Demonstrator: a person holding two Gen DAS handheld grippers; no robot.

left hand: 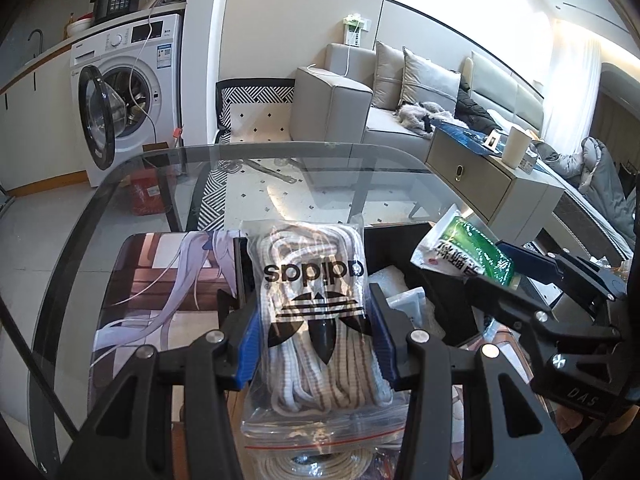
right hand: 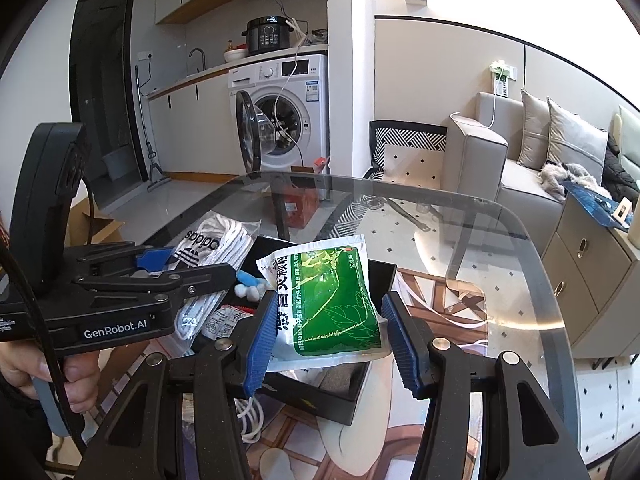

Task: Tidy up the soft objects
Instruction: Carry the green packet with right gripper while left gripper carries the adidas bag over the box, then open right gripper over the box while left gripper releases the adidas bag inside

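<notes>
The left gripper (left hand: pixel 318 336) points forward and downward, its blue pads (left hand: pixel 248 344) clamped inward. The right gripper (right hand: pixel 332 336) points likewise, pads pressing inward; a hand (right hand: pixel 48 372) grasps the left handle.

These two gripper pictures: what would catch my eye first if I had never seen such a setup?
Most striking is the clear bag of white laces clamped between the left gripper's blue pads, held above the glass table. Beside it, the right gripper holds a green and white packet over a black box. Behind the table, a washing machine stands with its door open.
</notes>
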